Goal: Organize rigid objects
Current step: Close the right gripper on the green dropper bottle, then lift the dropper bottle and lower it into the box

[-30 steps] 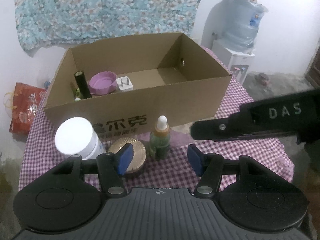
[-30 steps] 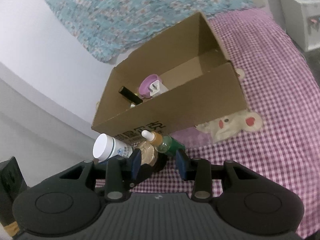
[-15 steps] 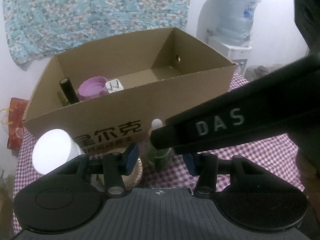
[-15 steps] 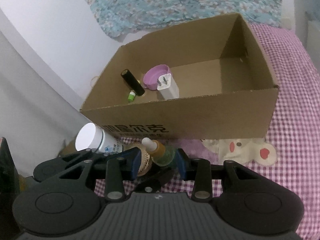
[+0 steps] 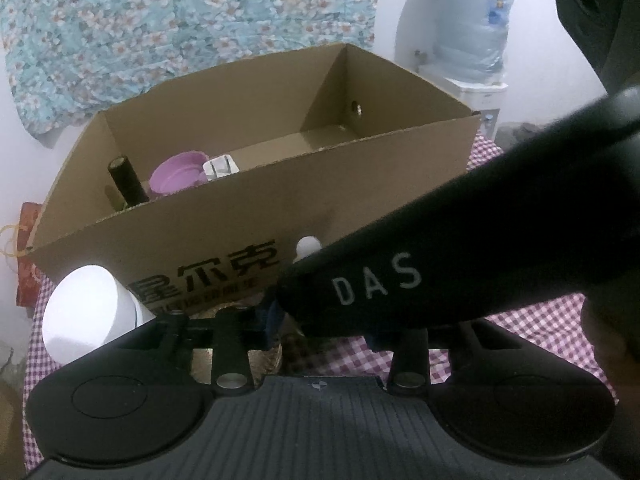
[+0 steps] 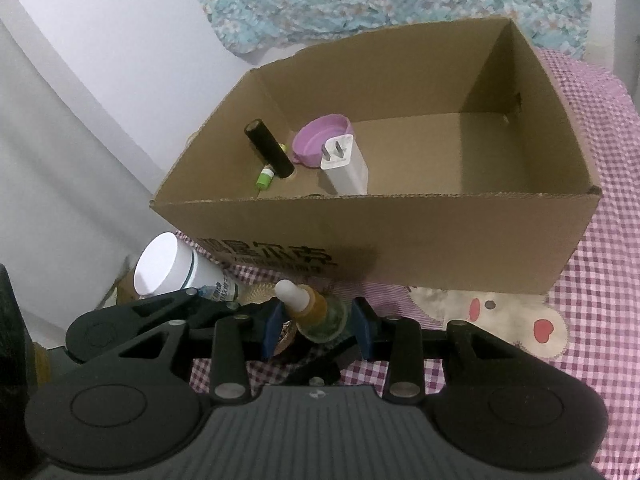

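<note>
A small green dropper bottle (image 6: 320, 314) with a white tip and an amber collar is seen between the blue pads of the right gripper (image 6: 316, 326), just in front of the near wall of an open cardboard box (image 6: 400, 236); the pads are set close on either side of the bottle's body and appear to pinch it, though full contact cannot be confirmed from this angle. In the left wrist view the bottle is almost wholly covered by the right gripper's dark body, marked "DAS", which crosses the frame, and only the white tip (image 5: 308, 247) is shown above it. The jaws of the left gripper (image 5: 320, 322) are closing; whether anything lies between them cannot be told, since the space there is hidden. A white-capped jar (image 6: 168, 270) is found to the left of the bottle, tilted in view, and a round gold-coloured lid (image 5: 236, 356) is partly seen beneath the left gripper's finger. Inside the box, at its left end, a black cylinder (image 6: 269, 148), a small green-capped tube (image 6: 265, 178), a purple lid (image 6: 320, 142) and a white plug adapter (image 6: 344, 164) are gathered close together. The box is set on a purple checked tablecloth (image 6: 600, 280).
</note>
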Tool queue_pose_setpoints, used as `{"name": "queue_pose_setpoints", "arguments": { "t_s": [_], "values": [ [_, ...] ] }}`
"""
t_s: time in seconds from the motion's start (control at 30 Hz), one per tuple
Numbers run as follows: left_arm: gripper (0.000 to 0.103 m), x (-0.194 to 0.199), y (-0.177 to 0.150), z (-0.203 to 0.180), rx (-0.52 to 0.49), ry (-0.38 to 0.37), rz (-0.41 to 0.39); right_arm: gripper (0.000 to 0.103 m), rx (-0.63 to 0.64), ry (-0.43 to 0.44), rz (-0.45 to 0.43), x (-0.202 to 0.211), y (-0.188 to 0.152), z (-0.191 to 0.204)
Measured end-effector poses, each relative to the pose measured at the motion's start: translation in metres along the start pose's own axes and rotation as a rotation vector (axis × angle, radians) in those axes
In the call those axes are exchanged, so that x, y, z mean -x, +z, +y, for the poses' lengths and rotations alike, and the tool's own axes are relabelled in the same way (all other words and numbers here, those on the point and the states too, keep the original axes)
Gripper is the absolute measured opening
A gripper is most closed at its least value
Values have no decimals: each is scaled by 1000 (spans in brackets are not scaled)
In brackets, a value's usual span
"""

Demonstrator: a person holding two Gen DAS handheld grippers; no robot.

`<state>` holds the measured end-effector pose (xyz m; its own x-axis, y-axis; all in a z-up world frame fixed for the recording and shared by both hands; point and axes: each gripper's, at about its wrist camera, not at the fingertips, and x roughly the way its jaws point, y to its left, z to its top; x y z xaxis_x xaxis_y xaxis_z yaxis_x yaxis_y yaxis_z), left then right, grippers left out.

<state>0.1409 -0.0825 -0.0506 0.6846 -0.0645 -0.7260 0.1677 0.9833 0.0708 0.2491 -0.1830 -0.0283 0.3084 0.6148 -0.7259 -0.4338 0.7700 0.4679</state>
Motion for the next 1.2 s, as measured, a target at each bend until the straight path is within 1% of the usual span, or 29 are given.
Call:
{"name": "queue_pose_setpoints", "arguments": {
  "t_s": [0.03, 0.07, 0.17, 0.33, 0.4, 0.43, 0.57, 0.73, 0.97, 1.2],
  "values": [
    [33, 0, 0, 0, 1, 3, 3, 40, 2, 3, 0, -1, 1, 0],
    [32, -1, -1, 1, 4, 6, 6, 38, 3, 7, 1, -1, 1, -1],
    [31, 0, 0, 1, 13, 3, 7, 36, 1, 18, 0, 0, 0, -1],
    [31, 1, 1, -1, 14, 2, 8, 33, 20, 1, -8, 2, -1, 2],
    [31, 1, 1, -2, 12, 2, 10, 30, 27, -2, -15, 5, -1, 3],
    [31, 2, 1, -2, 14, -2, 11, 25, 26, 9, -18, 8, -1, 3],
    [31, 4, 1, -3, 30, -23, 13, 25, 13, -5, -13, 13, -1, 4],
    [31, 12, 0, -7, 27, -28, 4, 25, 10, -15, -20, 20, -5, 7],
    [31, 41, 10, -10, 16, -25, -53, 25, 48, -24, -75, 48, -5, 26],
    [31, 79, 32, -10, 9, -8, -139, 25, 88, -15, -146, 88, 9, 51]
  ]
}}
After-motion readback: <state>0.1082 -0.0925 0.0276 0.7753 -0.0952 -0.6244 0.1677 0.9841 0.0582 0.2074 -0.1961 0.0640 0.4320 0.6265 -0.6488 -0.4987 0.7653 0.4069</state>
